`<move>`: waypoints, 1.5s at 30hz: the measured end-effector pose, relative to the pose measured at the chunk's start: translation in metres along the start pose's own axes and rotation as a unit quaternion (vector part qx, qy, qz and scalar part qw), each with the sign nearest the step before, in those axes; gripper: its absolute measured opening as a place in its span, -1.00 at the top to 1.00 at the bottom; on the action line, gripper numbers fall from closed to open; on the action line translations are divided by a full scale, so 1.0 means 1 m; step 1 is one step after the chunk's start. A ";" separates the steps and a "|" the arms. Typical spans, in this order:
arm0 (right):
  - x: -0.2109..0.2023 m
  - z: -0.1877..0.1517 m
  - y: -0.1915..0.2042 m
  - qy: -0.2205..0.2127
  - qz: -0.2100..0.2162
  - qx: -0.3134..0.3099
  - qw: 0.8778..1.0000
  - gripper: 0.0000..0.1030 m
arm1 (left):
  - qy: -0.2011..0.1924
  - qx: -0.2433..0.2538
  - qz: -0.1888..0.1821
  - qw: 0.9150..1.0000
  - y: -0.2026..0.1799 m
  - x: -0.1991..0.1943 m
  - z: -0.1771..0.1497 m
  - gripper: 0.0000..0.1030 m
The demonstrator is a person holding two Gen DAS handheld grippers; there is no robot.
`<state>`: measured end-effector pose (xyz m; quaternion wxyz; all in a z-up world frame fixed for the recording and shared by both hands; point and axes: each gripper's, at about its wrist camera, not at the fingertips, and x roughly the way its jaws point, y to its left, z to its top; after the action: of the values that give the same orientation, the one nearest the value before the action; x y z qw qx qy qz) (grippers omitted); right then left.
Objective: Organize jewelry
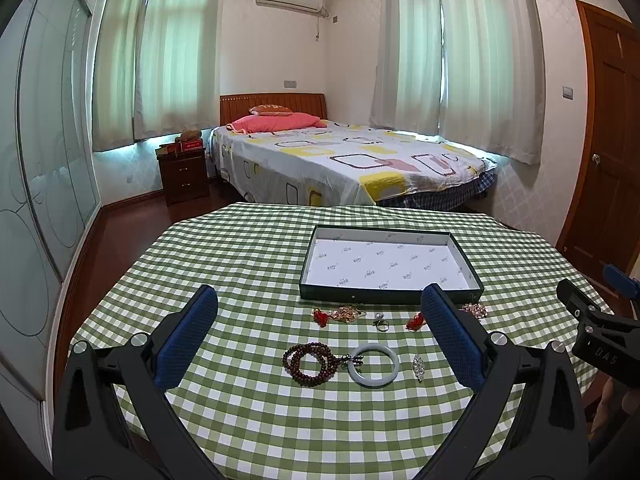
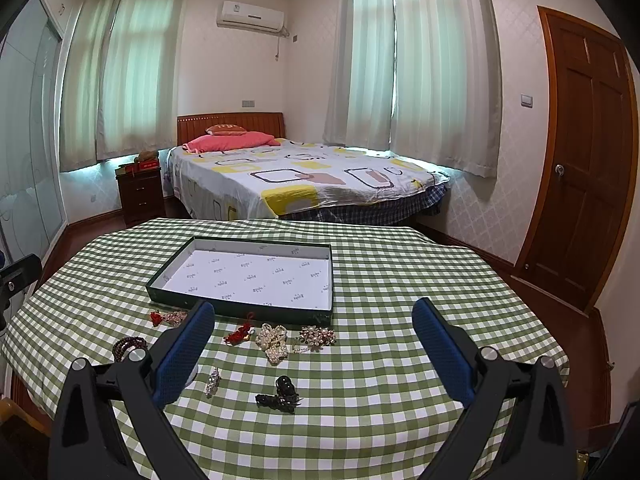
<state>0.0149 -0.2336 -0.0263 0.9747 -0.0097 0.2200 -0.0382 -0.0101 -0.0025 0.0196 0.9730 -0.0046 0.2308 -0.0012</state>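
A dark green box lid with white lining (image 1: 390, 266) (image 2: 248, 276) lies open on the checked table. In front of it lies jewelry: a dark red bead bracelet (image 1: 308, 362), a pale jade bangle (image 1: 374, 365), a crystal brooch (image 1: 419, 367) (image 2: 213, 381), a ring (image 1: 381, 322), red knot charms (image 1: 320, 316) (image 2: 239, 334), a pearl piece (image 2: 274, 342), a rhinestone brooch (image 2: 318, 335) and a black hair clip (image 2: 282, 394). My left gripper (image 1: 318, 300) is open above the bracelet and bangle. My right gripper (image 2: 314, 314) is open above the pearl piece and clip. Both are empty.
The round table (image 1: 248, 248) has a green checked cloth. The right gripper's body (image 1: 596, 332) shows at the right edge of the left wrist view. A bed (image 1: 340, 160), a nightstand (image 1: 184, 172) and a wooden door (image 2: 588, 152) stand behind.
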 end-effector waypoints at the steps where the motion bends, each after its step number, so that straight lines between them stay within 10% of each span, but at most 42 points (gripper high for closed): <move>1: 0.000 -0.001 0.000 -0.001 0.000 0.000 1.000 -0.87 | 0.000 0.001 0.000 1.000 -0.001 0.000 0.000 -0.92; 45: -0.001 0.000 0.000 -0.006 0.000 0.000 1.000 -0.87 | -0.001 -0.002 0.001 1.000 0.000 -0.002 -0.002 -0.92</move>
<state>0.0140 -0.2339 -0.0263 0.9760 -0.0098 0.2141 -0.0378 -0.0131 -0.0025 0.0186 0.9733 -0.0061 0.2295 0.0005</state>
